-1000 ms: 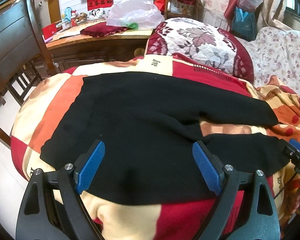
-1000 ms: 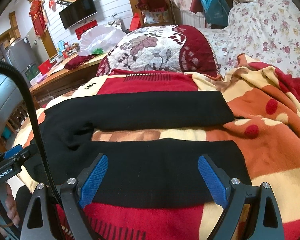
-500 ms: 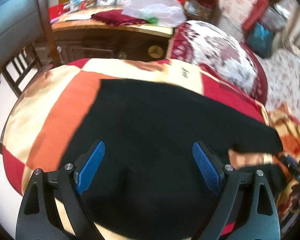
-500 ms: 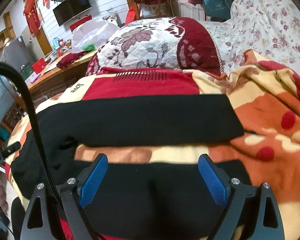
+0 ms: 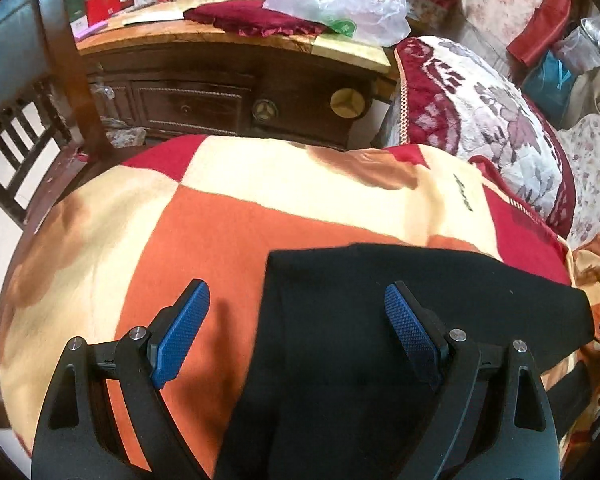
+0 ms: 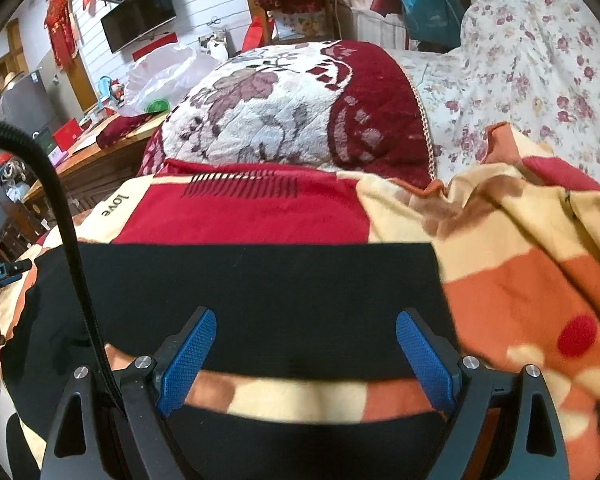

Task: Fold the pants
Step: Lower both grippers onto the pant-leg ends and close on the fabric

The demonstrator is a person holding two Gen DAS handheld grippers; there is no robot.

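Observation:
Black pants (image 5: 400,312) lie flat on a red, orange and cream blanket (image 5: 219,208). In the left wrist view my left gripper (image 5: 295,312) is open and empty, above the far left corner of the waist end; its left pad is over bare blanket, its right pad over black cloth. In the right wrist view the far pant leg (image 6: 259,280) runs across the frame and the near leg (image 6: 300,440) lies below it. My right gripper (image 6: 306,340) is open and empty, hovering over the far leg near its cuff end.
A red and white flowered cushion (image 6: 291,108) lies beyond the blanket. A wooden cabinet (image 5: 219,92) with a plastic bag (image 5: 340,4) and clutter stands behind. A wooden chair (image 5: 27,100) is at the left. A floral bedcover (image 6: 520,80) lies at the right.
Both grippers have moved forward, away from the near edge. The left one has gone to the far left corner of the pants; the right one from the near leg to the far leg. Both stayed open.

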